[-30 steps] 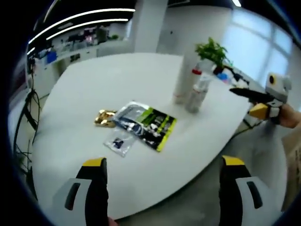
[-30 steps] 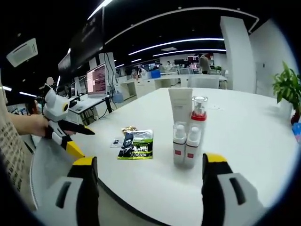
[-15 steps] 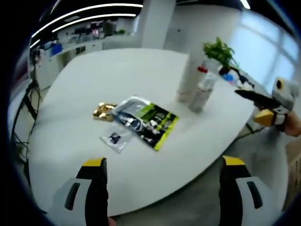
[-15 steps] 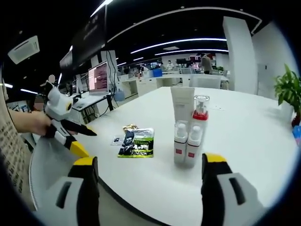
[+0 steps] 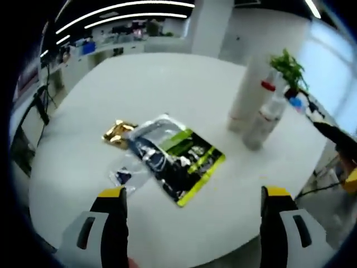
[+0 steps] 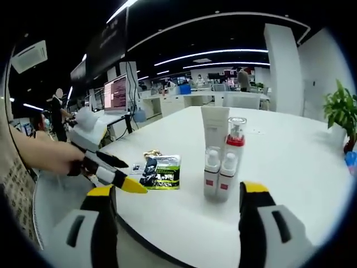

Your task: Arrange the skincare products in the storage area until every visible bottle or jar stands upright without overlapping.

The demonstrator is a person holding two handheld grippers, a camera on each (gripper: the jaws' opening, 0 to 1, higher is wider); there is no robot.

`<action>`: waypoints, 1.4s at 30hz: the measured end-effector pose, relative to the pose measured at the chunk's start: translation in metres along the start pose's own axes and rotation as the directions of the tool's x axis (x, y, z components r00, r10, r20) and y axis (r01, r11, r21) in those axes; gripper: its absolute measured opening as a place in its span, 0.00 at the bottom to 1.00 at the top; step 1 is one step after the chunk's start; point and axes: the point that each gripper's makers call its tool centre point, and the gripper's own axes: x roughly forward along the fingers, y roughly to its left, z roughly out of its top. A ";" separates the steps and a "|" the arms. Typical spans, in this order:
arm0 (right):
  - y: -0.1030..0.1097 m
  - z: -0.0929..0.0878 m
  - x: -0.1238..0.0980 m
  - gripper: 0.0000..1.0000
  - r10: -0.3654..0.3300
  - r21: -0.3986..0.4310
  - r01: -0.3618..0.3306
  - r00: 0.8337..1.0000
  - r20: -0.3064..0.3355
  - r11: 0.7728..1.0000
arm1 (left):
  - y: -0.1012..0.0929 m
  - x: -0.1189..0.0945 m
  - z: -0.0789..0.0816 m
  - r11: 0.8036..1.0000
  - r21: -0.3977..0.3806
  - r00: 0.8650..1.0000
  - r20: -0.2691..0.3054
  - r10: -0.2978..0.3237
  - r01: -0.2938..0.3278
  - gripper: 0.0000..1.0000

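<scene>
Several skincare products stand upright in a tight cluster on the white table [image 6: 290, 167]: a white tube [image 6: 215, 129], a clear pump bottle with a red collar [image 6: 236, 139] and two small white bottles with red labels [image 6: 219, 176]. From the other side, the white tube [image 5: 248, 89] and the red-collared bottle [image 5: 266, 114] stand at the right. A green and black sachet [image 5: 178, 159] lies flat in the middle. My left gripper [image 5: 192, 229] is open, low over the near table edge before the sachet. My right gripper [image 6: 178, 223] is open, short of the bottles, holding nothing.
A gold wrapped item [image 5: 117, 134] and a small clear packet [image 5: 125, 173] lie beside the sachet [image 6: 162, 172]. A hand holds the left gripper [image 6: 109, 167] over the table's left edge. A potted plant [image 5: 287, 70] stands beyond the bottles. Desks and monitors [image 6: 114, 92] fill the background.
My left gripper has moved forward over the table edge, closer to the sachet. The bottles and the right gripper have stayed put.
</scene>
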 end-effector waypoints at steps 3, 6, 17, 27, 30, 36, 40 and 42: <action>0.000 0.000 0.001 0.91 0.005 0.011 -0.005 1.000 0.002 1.000 | 0.002 0.014 0.015 0.999 -0.001 0.998 0.027 0.051 -0.051 0.97; 0.001 -0.001 0.001 0.91 0.017 0.027 -0.017 1.000 -0.005 0.999 | 0.005 0.026 0.024 0.993 -0.032 0.993 0.033 0.112 -0.111 0.97; 0.003 -0.005 0.003 0.89 0.045 0.069 -0.044 0.999 -0.021 0.997 | 0.022 0.051 0.014 0.950 -0.160 0.964 -0.036 0.265 -0.267 0.97; 0.005 -0.007 0.003 0.88 0.056 0.084 -0.053 0.998 -0.028 0.995 | 0.022 0.061 0.015 0.919 -0.249 0.952 -0.075 0.297 -0.307 0.97; 0.004 -0.007 0.003 0.88 0.050 0.087 -0.048 0.998 -0.024 0.995 | 0.022 0.065 0.012 0.926 -0.190 0.944 -0.105 0.311 -0.326 0.97; -0.001 -0.007 0.002 0.87 0.026 0.098 -0.024 0.999 -0.025 0.995 | 0.023 0.063 0.008 0.932 -0.145 0.942 -0.092 0.321 -0.332 0.97; -0.003 -0.008 0.002 0.86 0.015 0.097 -0.012 1.000 -0.027 0.995 | 0.028 0.065 0.009 0.940 -0.128 0.947 -0.099 0.304 -0.315 0.95; -0.003 -0.008 0.002 0.86 0.009 0.096 -0.007 1.000 -0.028 0.995 | 0.027 0.064 0.011 0.949 -0.106 0.953 -0.085 0.290 -0.298 0.90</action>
